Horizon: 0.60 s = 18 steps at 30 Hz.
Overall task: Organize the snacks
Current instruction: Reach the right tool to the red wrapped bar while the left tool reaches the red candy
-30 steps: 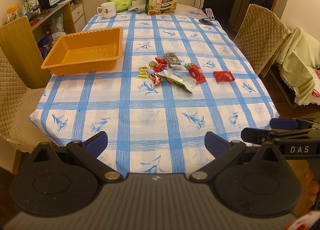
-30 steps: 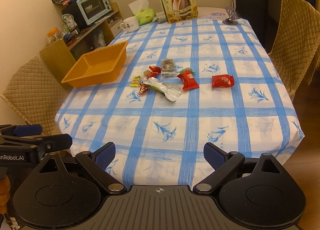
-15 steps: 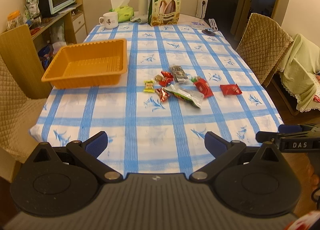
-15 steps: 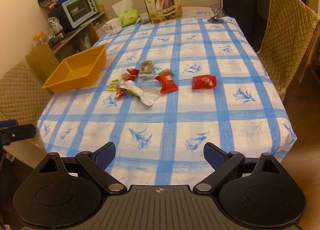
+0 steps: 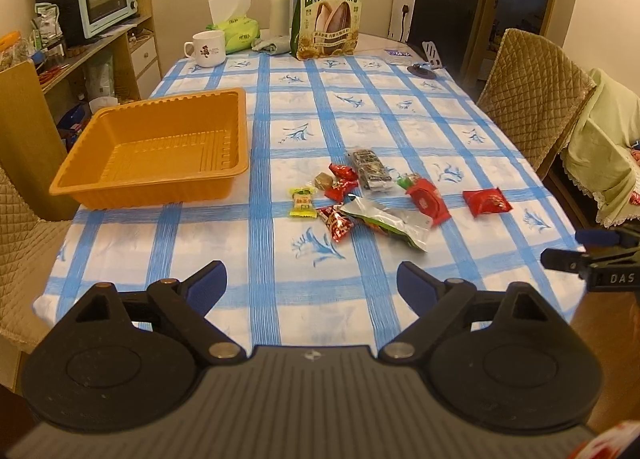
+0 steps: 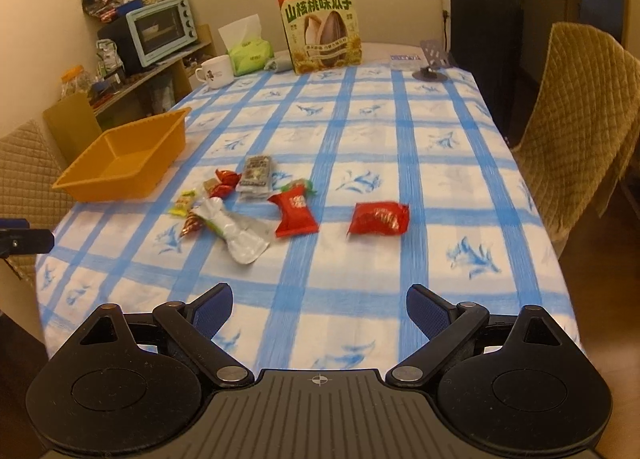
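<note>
Snacks (image 5: 372, 195) partly overlapping, right gripper (image 5: 580, 251) cut off at frame edge

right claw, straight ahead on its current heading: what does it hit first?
Likely bare tablecloth first. The right claw, open and holding nothing, hangs near the table's front edge. Farther along that line lies the red snack packet. Depth is unclear from the fisheye view.

right hand-held gripper (image 5: 596, 259) cut off by frame edge, shelf clutter (image 5: 44, 31) indistinct
</note>
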Available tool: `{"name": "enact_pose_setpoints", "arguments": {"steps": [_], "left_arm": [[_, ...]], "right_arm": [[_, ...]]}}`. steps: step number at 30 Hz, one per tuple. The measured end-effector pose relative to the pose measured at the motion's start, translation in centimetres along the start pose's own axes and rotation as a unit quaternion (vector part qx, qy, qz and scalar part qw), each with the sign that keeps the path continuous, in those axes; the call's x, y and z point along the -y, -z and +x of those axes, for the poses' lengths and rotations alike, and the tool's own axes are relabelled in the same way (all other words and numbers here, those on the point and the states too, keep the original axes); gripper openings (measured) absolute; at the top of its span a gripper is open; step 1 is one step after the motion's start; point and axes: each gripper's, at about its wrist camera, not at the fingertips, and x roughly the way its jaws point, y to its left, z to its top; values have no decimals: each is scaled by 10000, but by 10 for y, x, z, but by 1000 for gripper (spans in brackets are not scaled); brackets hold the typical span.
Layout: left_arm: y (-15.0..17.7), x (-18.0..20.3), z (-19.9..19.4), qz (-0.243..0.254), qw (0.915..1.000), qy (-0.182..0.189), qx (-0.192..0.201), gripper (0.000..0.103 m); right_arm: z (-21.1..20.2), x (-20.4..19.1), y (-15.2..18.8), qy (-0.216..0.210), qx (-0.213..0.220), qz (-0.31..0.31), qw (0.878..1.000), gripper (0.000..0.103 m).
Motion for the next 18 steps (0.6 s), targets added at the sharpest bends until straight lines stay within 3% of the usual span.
{"name": "enact_pose_setpoints", "arguments": {"steps": [4, 6, 18], "left_arm": [[-8, -1, 25, -1, 10000, 16, -17, 85], [-12, 0, 39, -1, 10000, 47, -50, 83], [-30, 8, 109, 89, 9991, 141, -380, 69]], "right_arm": [[19, 11, -11, 12, 112, -161, 9998, 92], [28, 17, -18, -11, 133, -191, 9997, 81], [92, 50, -55, 11, 23, -269, 9996, 63]]}}
